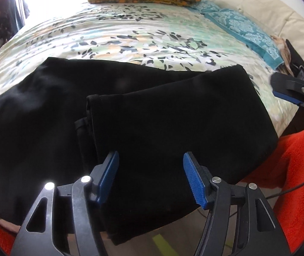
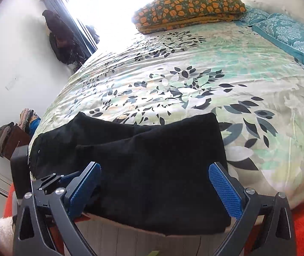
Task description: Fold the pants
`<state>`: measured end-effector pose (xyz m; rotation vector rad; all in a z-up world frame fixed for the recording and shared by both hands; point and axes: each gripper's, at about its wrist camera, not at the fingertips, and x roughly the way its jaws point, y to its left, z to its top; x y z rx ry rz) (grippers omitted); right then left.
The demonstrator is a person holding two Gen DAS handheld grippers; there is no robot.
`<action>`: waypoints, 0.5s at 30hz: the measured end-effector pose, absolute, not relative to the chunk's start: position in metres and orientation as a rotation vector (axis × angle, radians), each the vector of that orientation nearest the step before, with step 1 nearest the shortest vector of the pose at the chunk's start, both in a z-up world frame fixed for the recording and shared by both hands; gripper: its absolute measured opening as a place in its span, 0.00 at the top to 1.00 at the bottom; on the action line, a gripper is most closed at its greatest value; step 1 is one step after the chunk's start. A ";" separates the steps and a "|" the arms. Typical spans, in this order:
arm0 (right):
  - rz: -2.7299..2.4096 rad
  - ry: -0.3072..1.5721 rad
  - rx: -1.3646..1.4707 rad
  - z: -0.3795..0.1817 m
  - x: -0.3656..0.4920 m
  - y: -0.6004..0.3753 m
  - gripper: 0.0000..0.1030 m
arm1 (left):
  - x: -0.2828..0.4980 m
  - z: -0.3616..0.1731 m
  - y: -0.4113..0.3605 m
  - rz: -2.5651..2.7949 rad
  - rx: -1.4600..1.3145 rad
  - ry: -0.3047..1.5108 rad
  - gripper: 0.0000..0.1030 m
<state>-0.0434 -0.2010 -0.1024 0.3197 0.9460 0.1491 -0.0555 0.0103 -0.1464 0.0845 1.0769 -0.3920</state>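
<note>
Black pants [image 1: 130, 117] lie folded over on the near edge of the bed, the right part doubled on top of the left part; they also show in the right wrist view [image 2: 152, 160]. Their near edge hangs over the bed's edge. My left gripper [image 1: 150, 177] is open and empty, its blue pads [image 1: 109, 170] just above the pants' near part. My right gripper [image 2: 154, 189] is open and empty over the pants' near edge; it also shows at the right of the left wrist view [image 1: 290, 89].
The bed carries a floral cover [image 2: 194, 81]. A folded orange-flowered quilt [image 2: 190, 10] lies at the far end and teal pillows [image 2: 290, 34] at the right. A cream headboard [image 1: 258, 6] stands at the right. Orange fleece [image 1: 290, 170] is beside the bed. Bags [image 2: 62, 38] hang by the window.
</note>
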 end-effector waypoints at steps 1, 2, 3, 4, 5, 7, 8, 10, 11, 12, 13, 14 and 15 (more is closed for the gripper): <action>0.132 0.962 0.300 -0.112 -0.035 -0.199 0.02 | -0.056 -0.147 0.007 -0.389 0.100 1.074 0.35; 0.106 0.998 0.270 -0.124 -0.026 -0.196 0.02 | -0.058 -0.147 0.005 -0.388 0.114 1.067 0.34; 0.081 1.050 0.236 -0.140 -0.019 -0.195 0.02 | -0.060 -0.147 0.004 -0.390 0.127 1.060 0.34; 0.061 1.126 0.192 -0.159 -0.011 -0.192 0.01 | -0.062 -0.148 0.002 -0.392 0.137 1.055 0.34; 0.052 1.188 0.139 -0.173 -0.006 -0.190 0.01 | -0.063 -0.147 0.002 -0.392 0.147 1.052 0.34; 0.045 1.145 0.059 -0.168 -0.010 -0.186 0.01 | -0.066 -0.142 0.002 -0.394 0.137 1.050 0.34; 0.046 1.135 0.070 -0.161 -0.012 -0.186 0.01 | -0.067 -0.138 0.005 -0.398 0.114 1.047 0.34; 0.071 1.073 0.143 -0.141 -0.020 -0.192 0.02 | -0.072 -0.127 0.011 -0.417 0.062 1.013 0.33; 0.072 1.038 0.152 -0.130 -0.024 -0.194 0.02 | -0.074 -0.122 0.013 -0.429 0.049 0.988 0.32; 0.071 1.010 0.143 -0.120 -0.031 -0.193 0.02 | -0.073 -0.117 0.013 -0.433 0.048 0.965 0.28; 0.069 0.988 0.131 -0.112 -0.038 -0.192 0.02 | -0.070 -0.116 0.011 -0.429 0.055 0.951 0.23; 0.065 0.976 0.122 -0.107 -0.043 -0.190 0.02 | -0.066 -0.118 0.010 -0.415 0.066 0.953 0.23; 0.059 0.972 0.118 -0.104 -0.050 -0.189 0.02 | -0.059 -0.123 0.009 -0.395 0.074 0.976 0.23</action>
